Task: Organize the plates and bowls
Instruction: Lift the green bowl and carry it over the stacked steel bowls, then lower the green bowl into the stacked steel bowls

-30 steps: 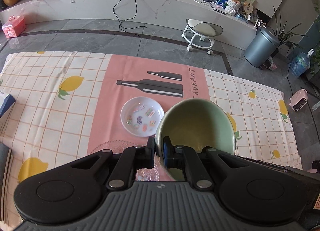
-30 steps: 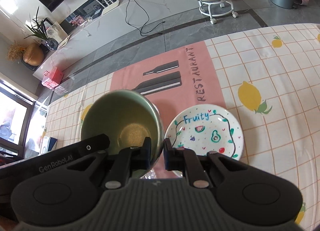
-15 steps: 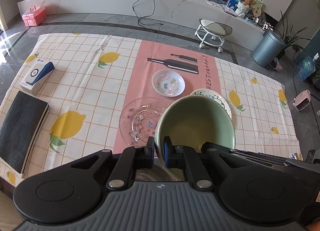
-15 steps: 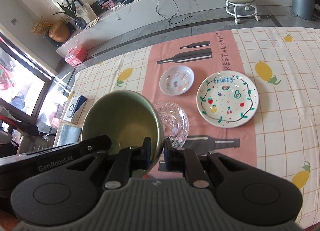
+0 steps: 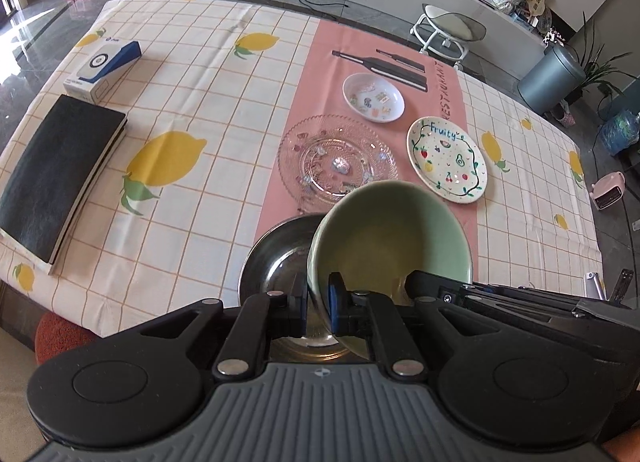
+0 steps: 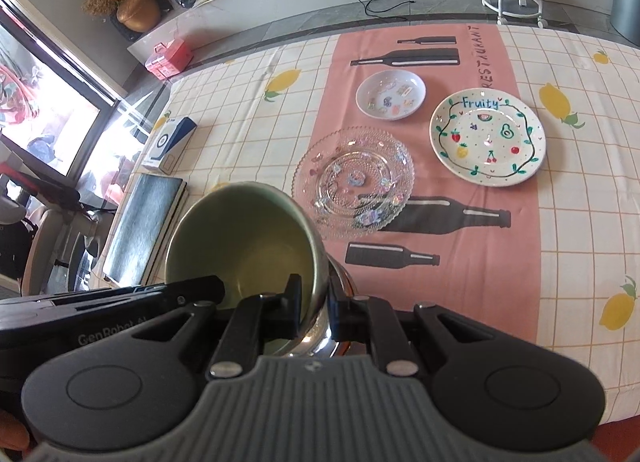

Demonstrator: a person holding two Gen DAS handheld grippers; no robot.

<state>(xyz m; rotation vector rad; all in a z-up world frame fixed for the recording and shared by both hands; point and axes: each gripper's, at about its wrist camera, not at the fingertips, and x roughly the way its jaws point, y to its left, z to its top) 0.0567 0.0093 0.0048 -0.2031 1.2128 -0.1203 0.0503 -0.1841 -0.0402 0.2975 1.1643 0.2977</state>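
Frankly, a good deal is hidden from me. My left tool and my right tool each pinch the rim of the same green bowl, one on either side, so the bowl is held tilted between them above the near edge of the worktop. Its lower wall disappears behind the black bodies of both tools, and I cannot see its base at all. Under it sits a steel bowl, of which only a dark, shiny crescent shows in the left view and a small bright sliver in the right; whether the green bowl touches it I cannot tell. Part of the right tool's body juts into the left view and covers the bowl's near right rim, just as the left tool's body crosses the lower left of the right view.

Both tools point steeply down toward the cloth, their fingers closed tight on the thin bowl wall, one finger inside and one outside.

Beyond the bowl, in plain sight, lie a clear glass plate whose near edge is covered by the green rim, a white plate lettered "Fruity" just to its right, and a small white dish farther back. Off to the left rest a dark book and a blue-and-white box. At the bottom left corner of the right view a bit of my hand shows, mostly cut off.
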